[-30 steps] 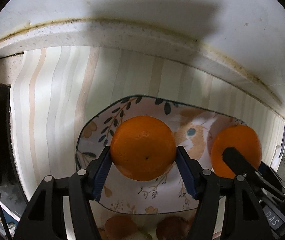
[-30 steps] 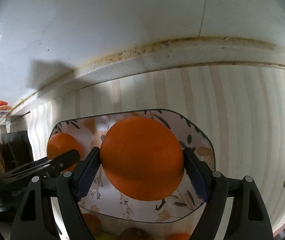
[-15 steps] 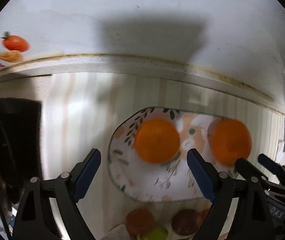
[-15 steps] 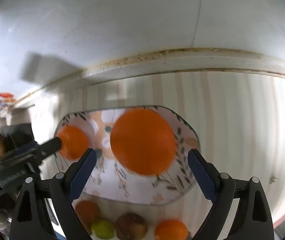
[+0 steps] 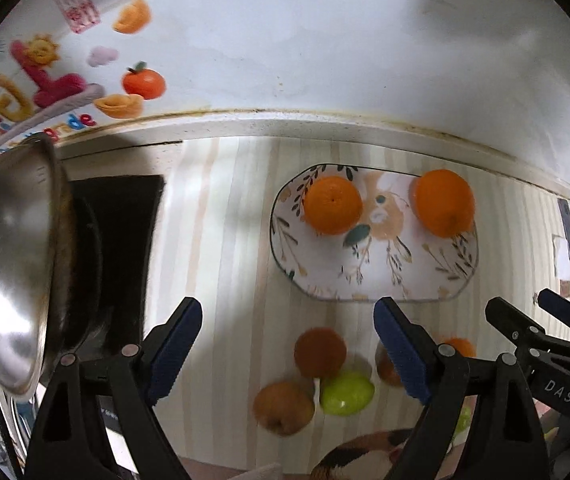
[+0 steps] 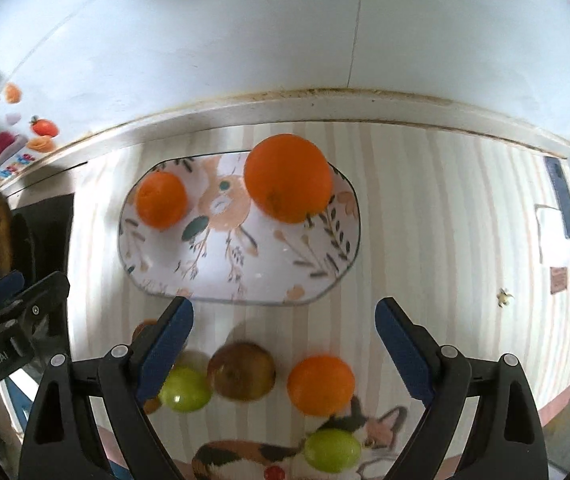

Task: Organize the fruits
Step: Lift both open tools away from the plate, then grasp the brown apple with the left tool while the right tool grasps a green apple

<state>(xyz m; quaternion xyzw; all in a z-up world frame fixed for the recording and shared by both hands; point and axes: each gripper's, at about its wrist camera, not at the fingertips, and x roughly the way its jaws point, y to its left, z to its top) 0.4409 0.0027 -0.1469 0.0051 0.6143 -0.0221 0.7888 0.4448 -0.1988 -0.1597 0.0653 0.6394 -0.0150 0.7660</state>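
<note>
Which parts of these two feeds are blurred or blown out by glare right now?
Left wrist view: the loose fruit near the bottom, like the green fruit, is soft with blur; the steel bowl carries a bright glare patch; the oranges on the plate look sharper. Right wrist view: the brown fruit and wall stickers are blurred; fisheye bends the backsplash edge.
</note>
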